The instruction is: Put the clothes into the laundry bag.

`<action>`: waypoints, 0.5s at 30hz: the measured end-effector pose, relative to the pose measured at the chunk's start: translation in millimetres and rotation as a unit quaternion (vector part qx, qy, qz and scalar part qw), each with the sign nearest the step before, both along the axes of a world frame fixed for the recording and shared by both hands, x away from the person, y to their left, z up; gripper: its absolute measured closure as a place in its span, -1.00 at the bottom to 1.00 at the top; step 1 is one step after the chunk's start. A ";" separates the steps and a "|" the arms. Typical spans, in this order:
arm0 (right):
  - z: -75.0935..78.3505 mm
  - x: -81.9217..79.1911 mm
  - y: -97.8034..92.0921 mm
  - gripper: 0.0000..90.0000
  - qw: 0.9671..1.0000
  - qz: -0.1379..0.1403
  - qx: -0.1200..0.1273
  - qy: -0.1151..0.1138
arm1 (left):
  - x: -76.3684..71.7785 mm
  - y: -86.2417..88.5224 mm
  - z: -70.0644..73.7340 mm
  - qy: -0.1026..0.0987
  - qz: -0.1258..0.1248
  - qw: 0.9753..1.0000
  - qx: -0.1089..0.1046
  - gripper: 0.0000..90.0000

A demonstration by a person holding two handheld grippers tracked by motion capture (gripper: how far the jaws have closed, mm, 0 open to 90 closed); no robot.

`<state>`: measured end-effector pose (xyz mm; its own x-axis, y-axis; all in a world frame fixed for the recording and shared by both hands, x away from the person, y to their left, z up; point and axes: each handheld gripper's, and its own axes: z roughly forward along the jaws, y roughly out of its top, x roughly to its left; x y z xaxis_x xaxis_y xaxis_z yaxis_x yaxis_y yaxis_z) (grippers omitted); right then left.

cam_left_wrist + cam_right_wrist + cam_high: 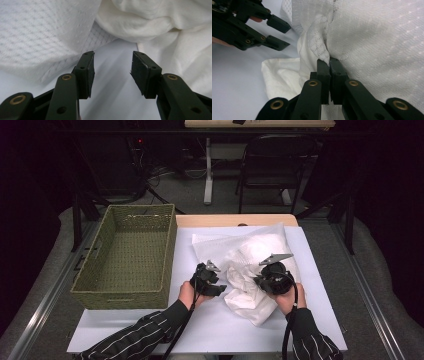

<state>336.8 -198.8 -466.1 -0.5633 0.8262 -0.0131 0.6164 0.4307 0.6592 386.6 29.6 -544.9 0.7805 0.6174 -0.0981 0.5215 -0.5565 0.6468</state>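
A crumpled pile of white cloth (252, 265) lies on the white table cover, right of the basket. My left gripper (223, 282) sits at the pile's left edge; in the left gripper view it (112, 75) is open, with bare table between its jaws and white cloth (155, 22) just ahead. My right gripper (257, 280) is at the pile's right side. In the right gripper view it (329, 62) is shut on a fold of the textured white cloth (374, 37). The left gripper (278, 35) also shows there, open, at the upper left.
A woven green basket (100, 270), empty, stands at the table's left. The white table cover (210, 325) is bare in front of the pile. Beyond the table's far edge are a black chair (272, 165) and a desk leg.
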 end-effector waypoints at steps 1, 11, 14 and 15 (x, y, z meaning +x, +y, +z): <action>-0.1 -0.1 0.0 0.96 1.000 0.000 0.000 0.000 | 0.5 -3.3 -1.0 -0.003 -0.001 1.000 0.006 0.17; 0.0 0.2 -3.6 0.95 1.000 0.001 0.009 0.002 | 15.0 -17.8 -9.3 -0.054 0.005 0.998 0.040 -0.08; 0.3 0.9 -4.6 0.95 1.000 -0.001 0.010 0.002 | 21.1 -17.8 -10.5 -0.046 -0.002 0.999 0.027 0.07; 0.3 1.1 -4.5 0.95 1.000 -0.001 0.009 0.001 | 22.6 -17.3 -10.9 -0.044 -0.009 0.999 0.021 0.16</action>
<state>337.9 -203.3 -465.8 -0.5614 0.8276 0.0037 0.6192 0.4171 0.6654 409.2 12.2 -555.7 0.7958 0.6055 -0.0033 0.4537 -0.5927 0.6655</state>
